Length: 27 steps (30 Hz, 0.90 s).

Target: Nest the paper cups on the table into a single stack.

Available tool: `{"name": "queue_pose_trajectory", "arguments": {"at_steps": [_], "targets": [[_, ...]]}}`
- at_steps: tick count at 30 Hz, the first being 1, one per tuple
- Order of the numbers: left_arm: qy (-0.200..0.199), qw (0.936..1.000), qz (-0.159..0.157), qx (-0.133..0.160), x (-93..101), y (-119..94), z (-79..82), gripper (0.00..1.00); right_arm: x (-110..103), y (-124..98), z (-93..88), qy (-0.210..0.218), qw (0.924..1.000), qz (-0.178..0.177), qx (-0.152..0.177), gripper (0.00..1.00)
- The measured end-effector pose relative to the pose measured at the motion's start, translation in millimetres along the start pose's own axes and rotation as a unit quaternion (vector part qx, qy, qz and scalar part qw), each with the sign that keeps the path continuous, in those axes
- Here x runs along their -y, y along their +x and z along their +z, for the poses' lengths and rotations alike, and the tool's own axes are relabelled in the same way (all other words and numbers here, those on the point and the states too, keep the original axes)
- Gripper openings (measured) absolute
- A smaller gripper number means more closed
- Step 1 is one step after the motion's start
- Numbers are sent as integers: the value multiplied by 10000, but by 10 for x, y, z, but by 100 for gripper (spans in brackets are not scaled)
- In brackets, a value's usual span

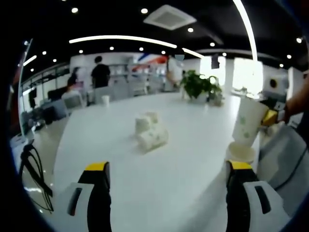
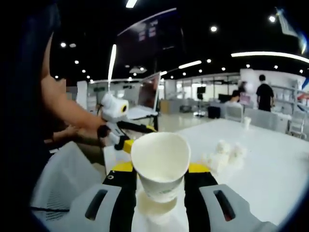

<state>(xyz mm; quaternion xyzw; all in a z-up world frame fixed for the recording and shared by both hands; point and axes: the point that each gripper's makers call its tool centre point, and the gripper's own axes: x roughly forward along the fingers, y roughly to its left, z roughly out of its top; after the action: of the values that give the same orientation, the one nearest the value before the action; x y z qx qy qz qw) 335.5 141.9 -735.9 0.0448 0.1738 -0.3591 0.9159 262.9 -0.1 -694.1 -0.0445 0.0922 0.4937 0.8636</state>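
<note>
White table [image 1: 145, 183] carried a cup cluster [image 1: 151, 131] mid-surface, left gripper [image 1: 166, 193] gaped empty short of it, while right gripper [image 2: 161, 186] clamped a paper cup [image 2: 161, 164] over another cup [image 1: 240, 153].

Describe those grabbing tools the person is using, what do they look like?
Each of the tongs has two chunky jaws: black fingers capped with yellow tips, backed by pale grey housings with dark slots. You can see that on the left tongs and the right tongs. In the left gripper view, the right tongs' yellow tip shows again at the edge. The person's arm is bare; the sleeve higher up looks dark.
</note>
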Motion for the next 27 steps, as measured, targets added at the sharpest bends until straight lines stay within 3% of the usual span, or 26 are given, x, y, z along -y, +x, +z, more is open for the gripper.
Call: {"name": "queue_pose_trajectory", "arguments": {"at_steps": [8,16,27], "targets": [[37,10000,3,52,17,-1,59,98,-15,8,-115,31,9999,5,-113,35],[2,10000,8,5,50,-42,6,98,-32,54,-181,-87,9997,31,-207,36],[-34,10000,35,-31,43,-70,-34,98,8,134,-414,142,9991,32,-405,37]]}}
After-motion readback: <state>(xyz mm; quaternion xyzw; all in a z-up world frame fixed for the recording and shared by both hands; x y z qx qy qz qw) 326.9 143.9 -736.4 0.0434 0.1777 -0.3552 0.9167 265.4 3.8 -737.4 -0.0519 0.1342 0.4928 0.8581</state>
